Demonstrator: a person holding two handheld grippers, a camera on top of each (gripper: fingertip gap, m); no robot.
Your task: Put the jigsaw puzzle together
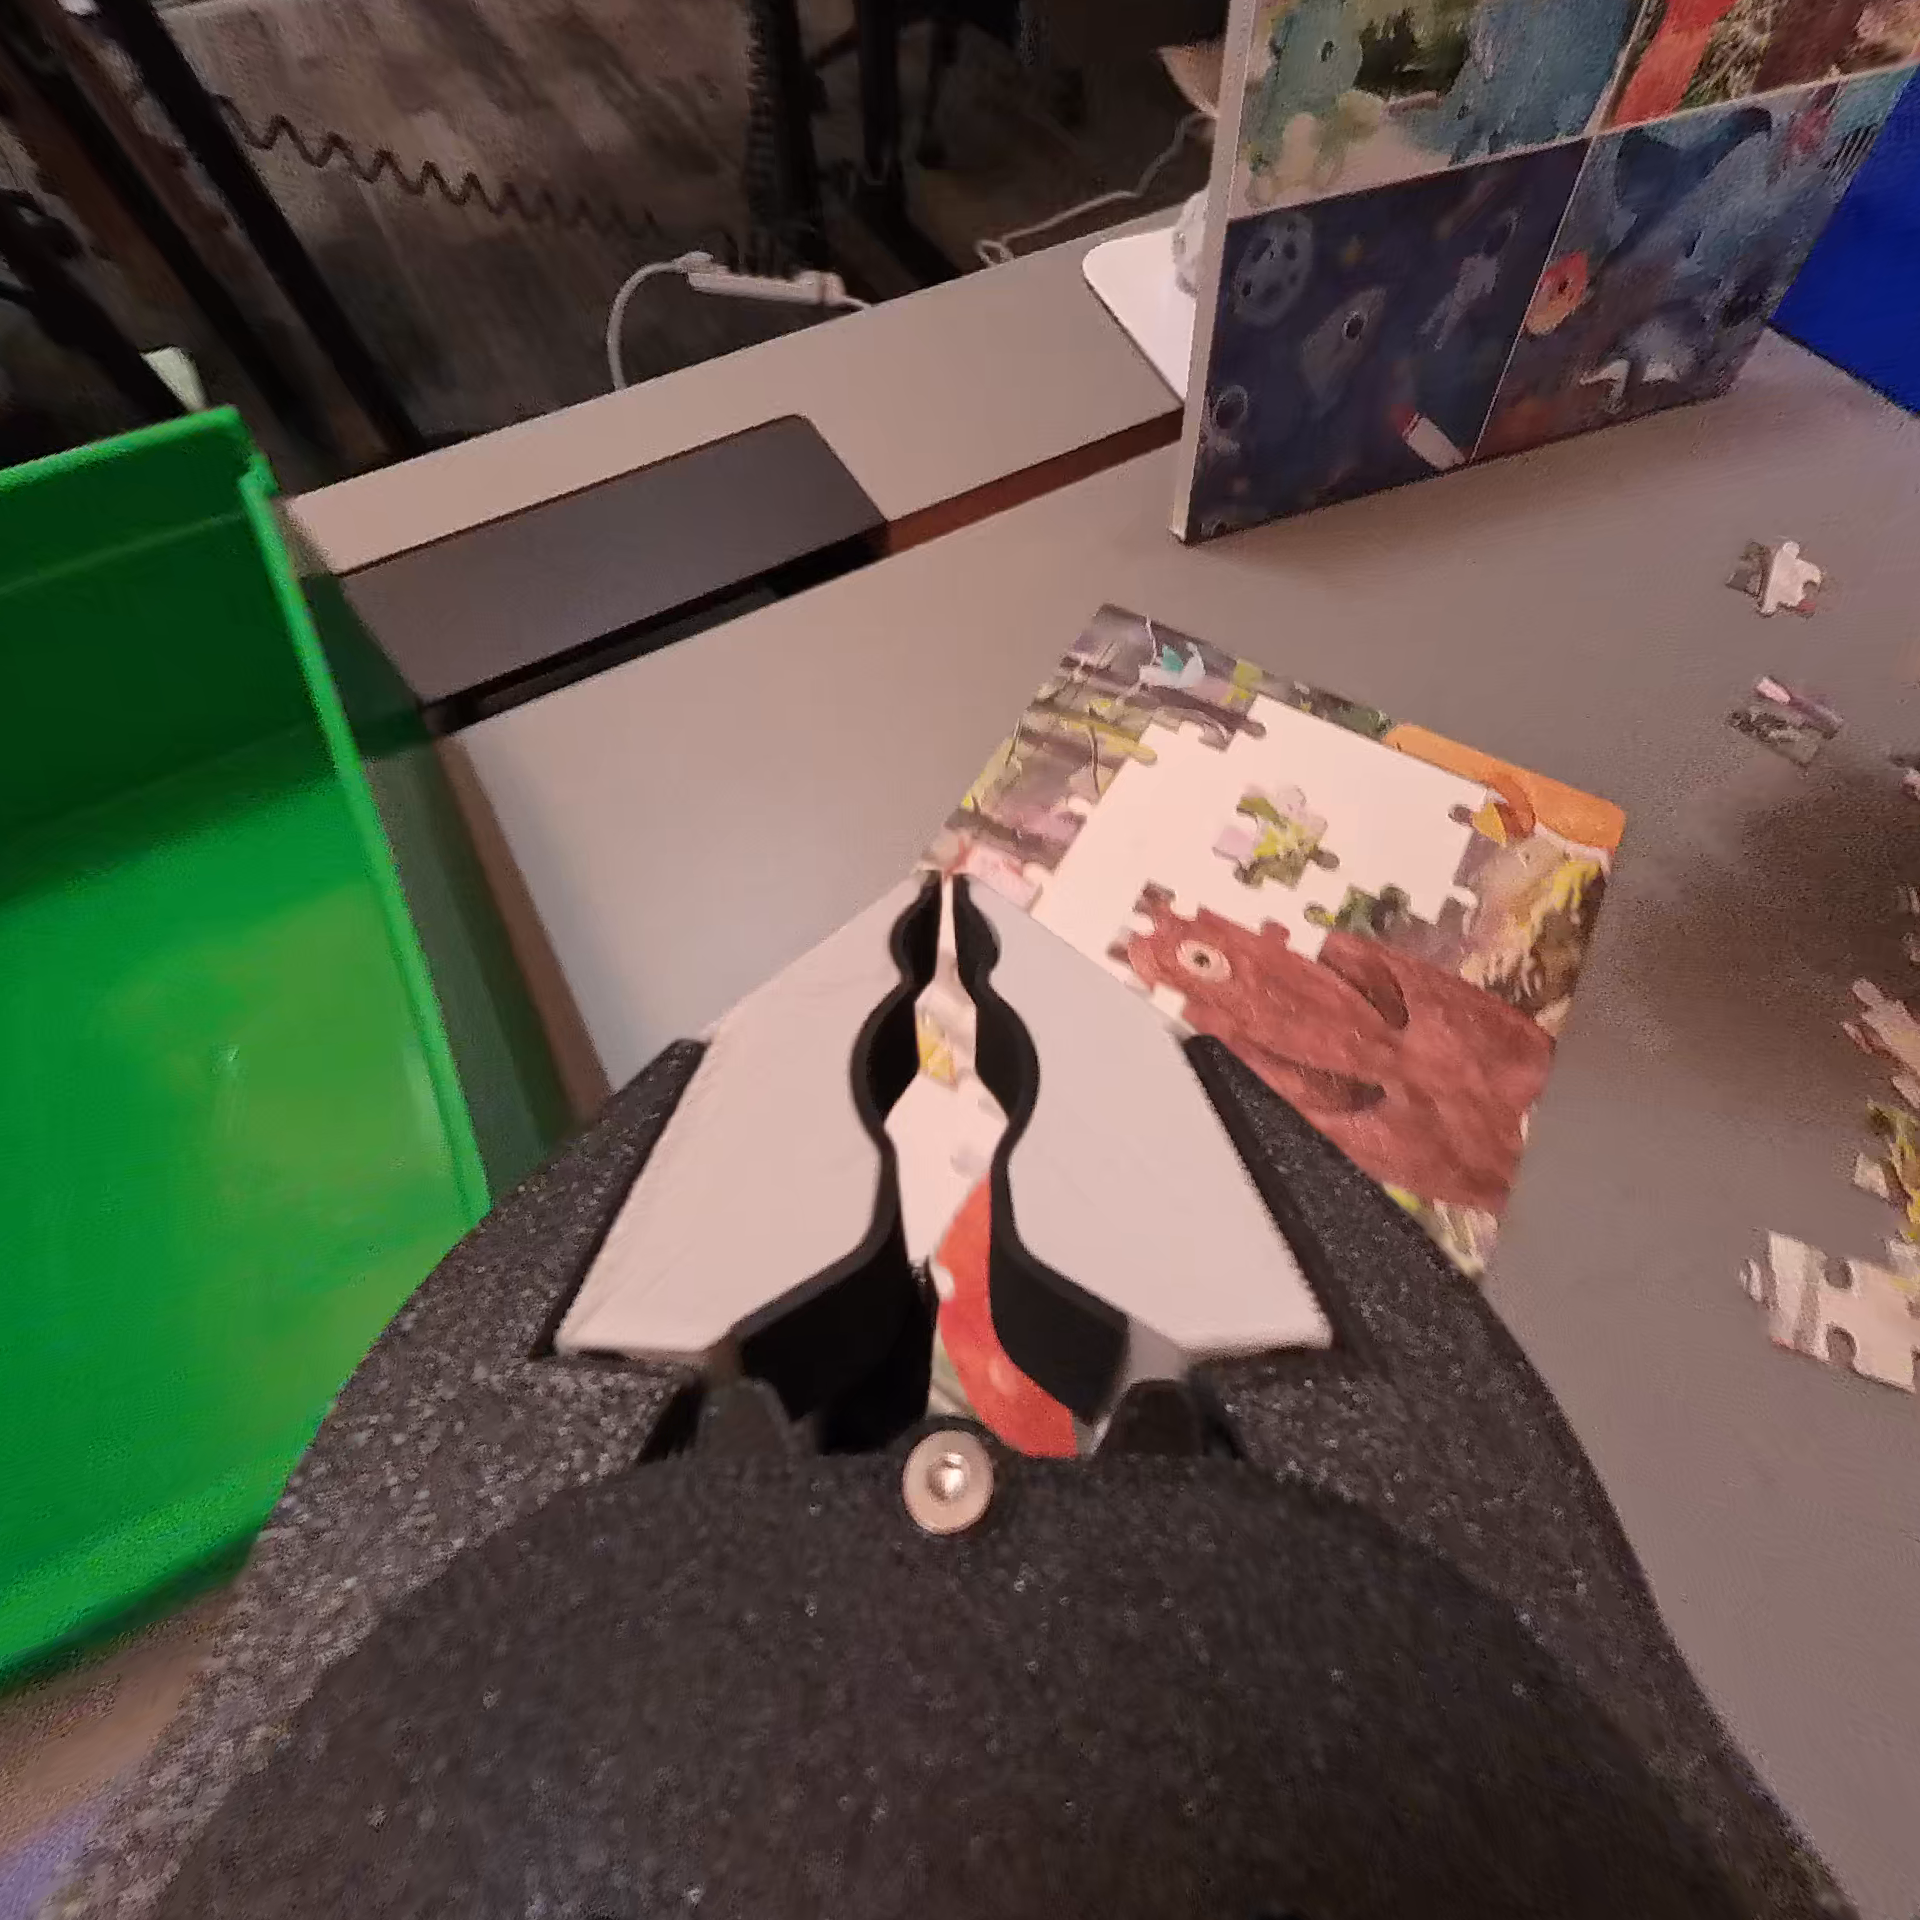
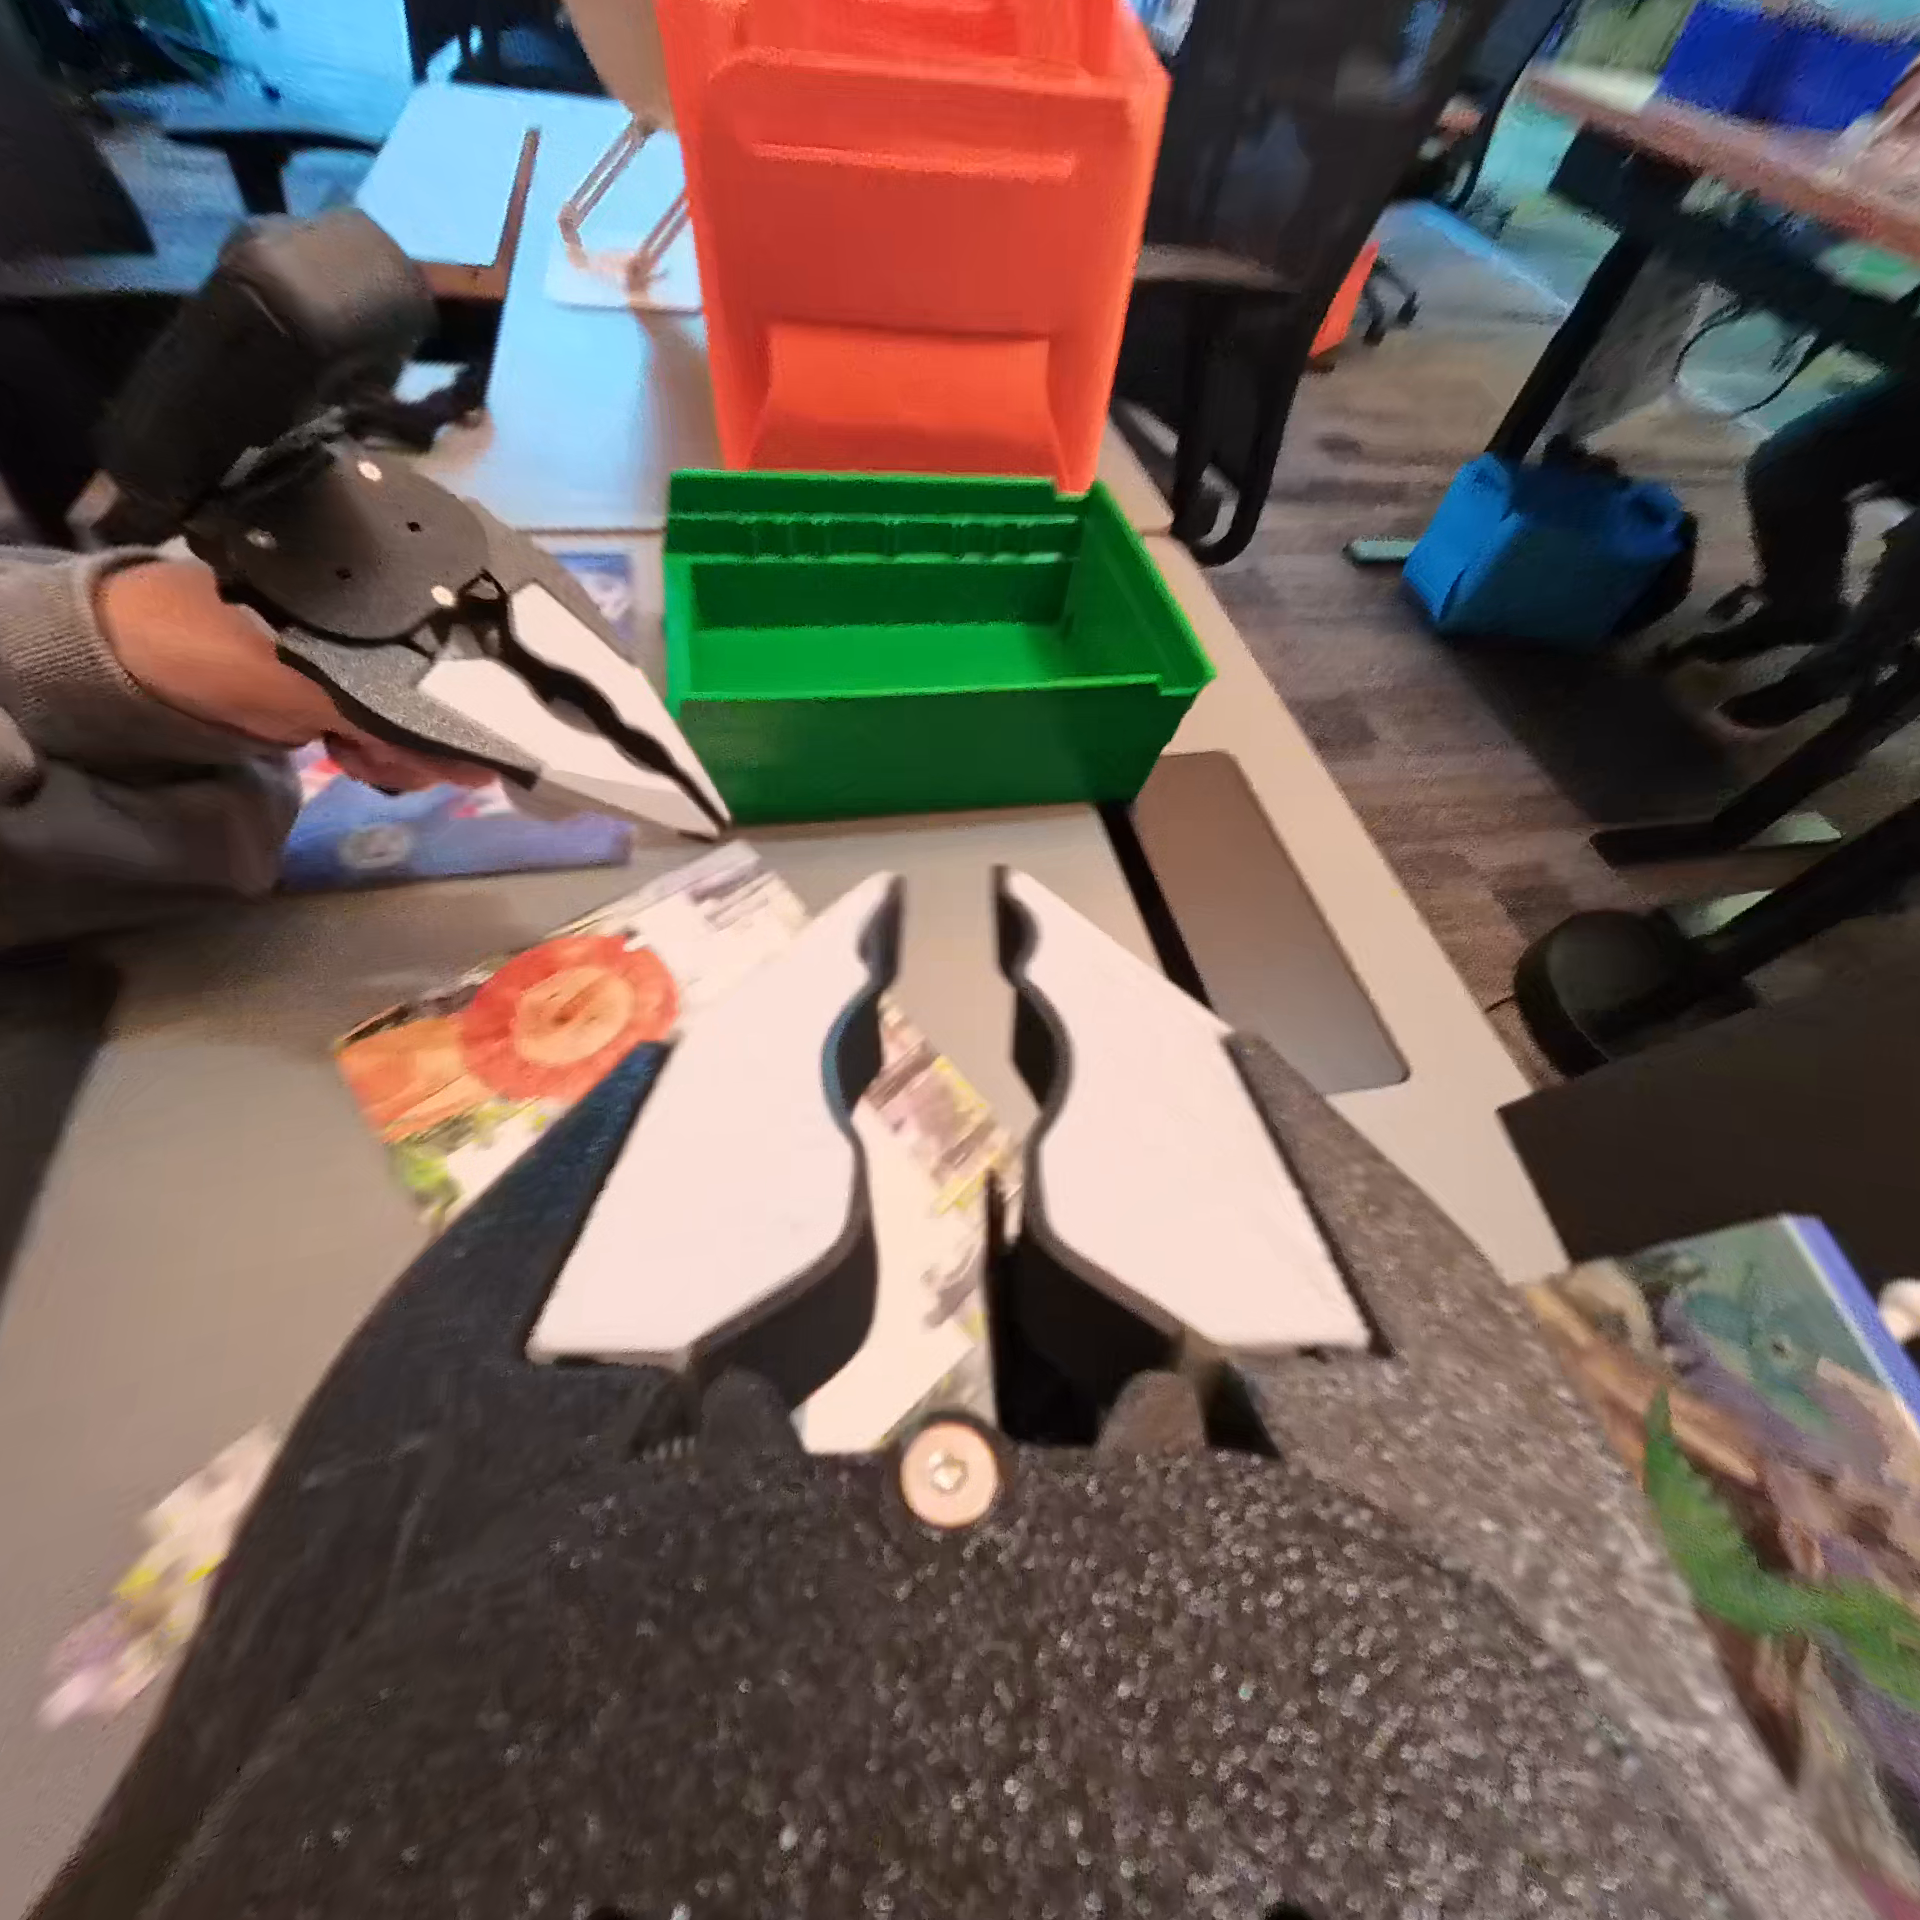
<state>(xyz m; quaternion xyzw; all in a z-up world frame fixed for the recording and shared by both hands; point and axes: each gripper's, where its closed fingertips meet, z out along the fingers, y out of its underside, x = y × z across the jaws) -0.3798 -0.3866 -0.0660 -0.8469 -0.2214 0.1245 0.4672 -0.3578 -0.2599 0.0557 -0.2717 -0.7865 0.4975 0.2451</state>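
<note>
Two grippers are over the grey table (image 1: 790, 748). Our left gripper (image 1: 943, 883) has its tips pressed together, empty, above the corner of the half-done puzzle (image 1: 1351, 966). Our right gripper (image 2: 948, 883) has its fingers apart. Loose pieces (image 1: 1839, 1309) lie just beside the puzzle, near the green box (image 2: 935, 665).

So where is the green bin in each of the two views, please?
Left wrist view: the green bin fills the left edge, to the left of the shut left gripper.
Right wrist view: the bin stands at centre, beyond the open right gripper, in front of an orange bin.
Shared landmark: the half-built puzzle, flat on the grey table near the bin.
</note>
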